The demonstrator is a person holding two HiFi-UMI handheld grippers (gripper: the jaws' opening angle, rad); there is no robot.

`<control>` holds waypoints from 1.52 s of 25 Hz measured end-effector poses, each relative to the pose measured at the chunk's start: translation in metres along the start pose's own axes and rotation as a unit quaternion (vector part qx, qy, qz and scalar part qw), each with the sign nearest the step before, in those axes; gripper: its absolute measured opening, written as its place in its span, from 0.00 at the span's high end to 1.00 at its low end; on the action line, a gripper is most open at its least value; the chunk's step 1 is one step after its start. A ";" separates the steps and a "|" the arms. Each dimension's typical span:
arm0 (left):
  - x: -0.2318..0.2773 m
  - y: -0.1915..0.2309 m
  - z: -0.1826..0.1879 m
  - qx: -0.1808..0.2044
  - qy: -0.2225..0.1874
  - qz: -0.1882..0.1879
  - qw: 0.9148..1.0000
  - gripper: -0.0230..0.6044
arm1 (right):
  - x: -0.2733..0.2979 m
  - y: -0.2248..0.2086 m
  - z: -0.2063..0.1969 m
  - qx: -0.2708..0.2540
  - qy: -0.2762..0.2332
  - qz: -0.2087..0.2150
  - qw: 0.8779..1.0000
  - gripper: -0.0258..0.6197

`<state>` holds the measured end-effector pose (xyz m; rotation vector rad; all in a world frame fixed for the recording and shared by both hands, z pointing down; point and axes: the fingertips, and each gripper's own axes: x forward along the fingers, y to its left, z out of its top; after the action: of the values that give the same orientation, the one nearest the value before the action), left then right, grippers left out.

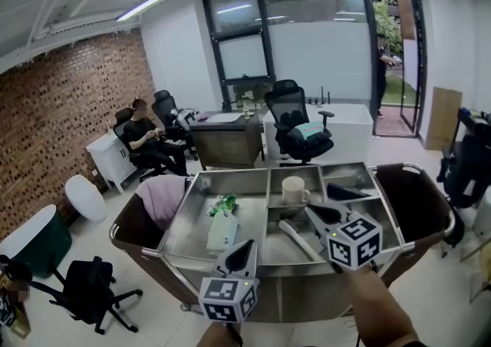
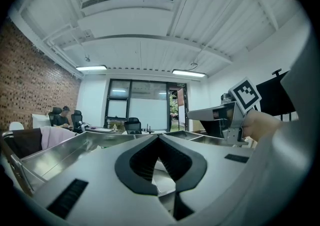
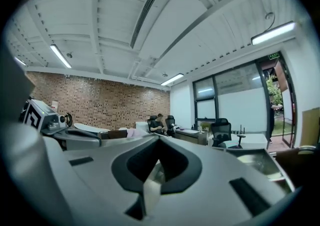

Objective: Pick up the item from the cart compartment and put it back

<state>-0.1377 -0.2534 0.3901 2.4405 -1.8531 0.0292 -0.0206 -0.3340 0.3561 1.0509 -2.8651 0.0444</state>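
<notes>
Markers (image 1: pixel 355 239) cap left gripper (image 1: pixel 244 252) and right gripper (image 1: pixel 316 213), which pinches white item (image 1: pixel 292 232).

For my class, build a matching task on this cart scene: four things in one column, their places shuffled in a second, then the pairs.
1 cream ceramic mug
2 green-and-white crinkled packet
3 pale pink cloth
4 black mesh office chair

A in the brown bag at the steel cart's left end
B on the floor beyond the cart
C in the cart's large left compartment
D in a small middle compartment, far side

Pairs: 1-D, 2-C, 3-A, 4-B
</notes>
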 end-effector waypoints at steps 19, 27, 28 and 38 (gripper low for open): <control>0.001 -0.006 0.000 0.001 -0.003 -0.010 1.000 0.96 | -0.105 0.013 0.007 0.021 -0.086 -0.032 0.996 0.94; 0.002 -0.006 0.000 0.001 -0.004 -0.006 1.000 0.96 | -0.103 -0.004 -0.021 0.042 -0.066 -0.046 0.996 0.94; 0.002 -0.006 0.000 0.001 -0.004 -0.006 1.000 0.96 | -0.103 -0.005 -0.021 0.042 -0.066 -0.046 0.996 0.94; 0.003 -0.008 0.002 0.016 -0.003 -0.005 1.000 0.96 | -0.094 -0.002 -0.026 0.044 -0.058 -0.037 0.997 0.94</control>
<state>-0.1294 -0.2538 0.3877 2.4727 -1.8581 0.0502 0.0542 -0.2738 0.3736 1.2133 -2.9484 0.1092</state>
